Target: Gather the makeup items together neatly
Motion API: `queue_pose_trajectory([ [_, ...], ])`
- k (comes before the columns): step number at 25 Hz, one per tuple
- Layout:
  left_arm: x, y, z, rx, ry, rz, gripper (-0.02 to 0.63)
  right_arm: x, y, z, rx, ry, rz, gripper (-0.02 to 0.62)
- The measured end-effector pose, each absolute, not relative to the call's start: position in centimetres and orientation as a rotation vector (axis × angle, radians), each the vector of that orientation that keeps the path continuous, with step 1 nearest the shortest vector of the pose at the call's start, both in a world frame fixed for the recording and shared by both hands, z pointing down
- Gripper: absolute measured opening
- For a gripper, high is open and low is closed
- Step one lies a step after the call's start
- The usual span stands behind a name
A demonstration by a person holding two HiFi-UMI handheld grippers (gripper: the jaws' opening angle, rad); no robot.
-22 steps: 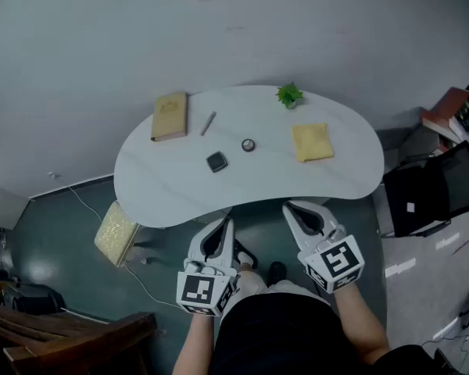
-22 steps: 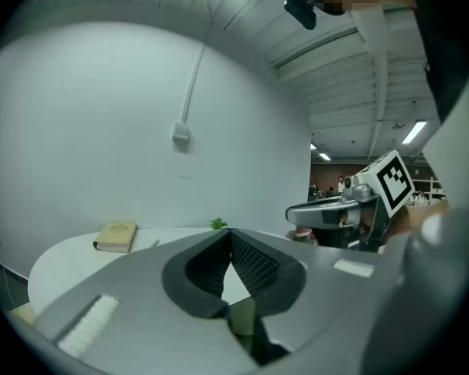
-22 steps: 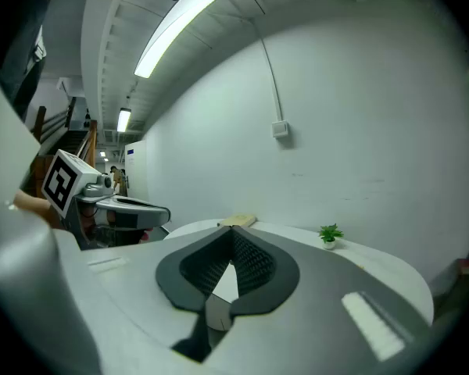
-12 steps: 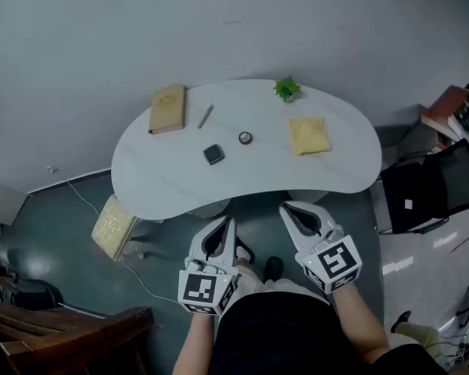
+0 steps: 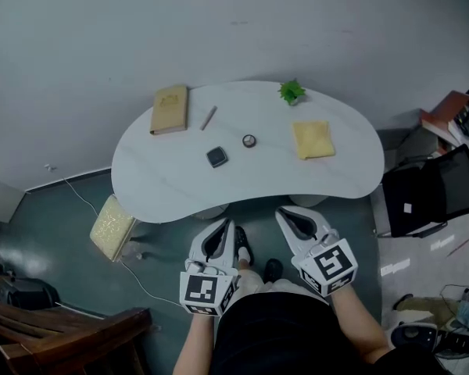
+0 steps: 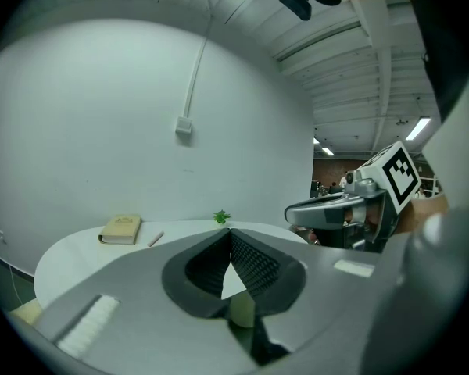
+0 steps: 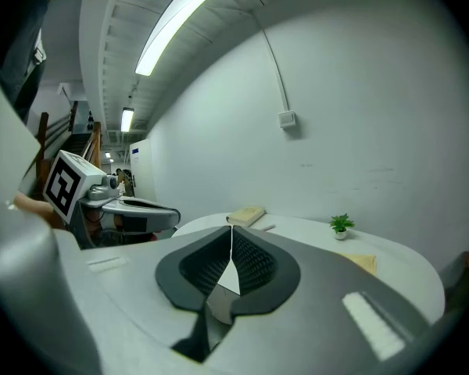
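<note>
On the white kidney-shaped table (image 5: 180, 186) lie a slim pencil-like stick (image 5: 209, 118), a black square compact (image 5: 216, 158) and a small round compact (image 5: 249, 141). A tan book-like case (image 5: 169, 109) lies at the far left and a yellow cloth pouch (image 5: 313, 140) at the right. My left gripper (image 5: 223, 226) and right gripper (image 5: 288, 214) are both shut and empty. They hang below the table's near edge, apart from every item. In the left gripper view the shut jaws (image 6: 230, 231) point toward the tan case (image 6: 122, 229). The right gripper view shows its shut jaws (image 7: 231, 229) too.
A small potted plant (image 5: 291, 92) stands at the table's far edge. On the floor a gold glittery bag (image 5: 113, 229) leans by the table's left side, with a cable beside it. A black chair (image 5: 434, 190) is at the right and a wooden chair (image 5: 62, 334) at the bottom left.
Both grippers stay shut and low in front of the table; the right one has edged slightly toward it. Nothing on the table has moved.
</note>
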State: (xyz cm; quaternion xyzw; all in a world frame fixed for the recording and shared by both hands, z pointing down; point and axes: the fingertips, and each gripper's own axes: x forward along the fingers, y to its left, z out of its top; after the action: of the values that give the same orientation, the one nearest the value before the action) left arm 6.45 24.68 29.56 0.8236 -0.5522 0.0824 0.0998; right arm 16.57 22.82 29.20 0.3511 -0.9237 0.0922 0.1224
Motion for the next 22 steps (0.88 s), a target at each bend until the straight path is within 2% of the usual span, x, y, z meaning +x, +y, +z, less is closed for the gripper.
queue_pose_trajectory([
  [5,5.4,22.8,29.6,2.453,-1.625,0.27,0.003,15.3,21.2,29.2,1.004,-2.672,0.25,0.013],
  [11,4.0,19.6,29.8,2.475,-1.589,0.294,0.056,13.3,18.2,28.9,0.97,-2.662,0.233,0.02],
  [15,3.1,17.3,29.9,2.498,-1.559,0.292,0.072,11.7,16.2,28.5,0.942,-2.672,0.227,0.077],
  [22,1.6,12.7,30.2,2.549,-1.496,0.318,0.098,9.3,12.2,28.9,0.919,-2.672,0.254,0.137],
])
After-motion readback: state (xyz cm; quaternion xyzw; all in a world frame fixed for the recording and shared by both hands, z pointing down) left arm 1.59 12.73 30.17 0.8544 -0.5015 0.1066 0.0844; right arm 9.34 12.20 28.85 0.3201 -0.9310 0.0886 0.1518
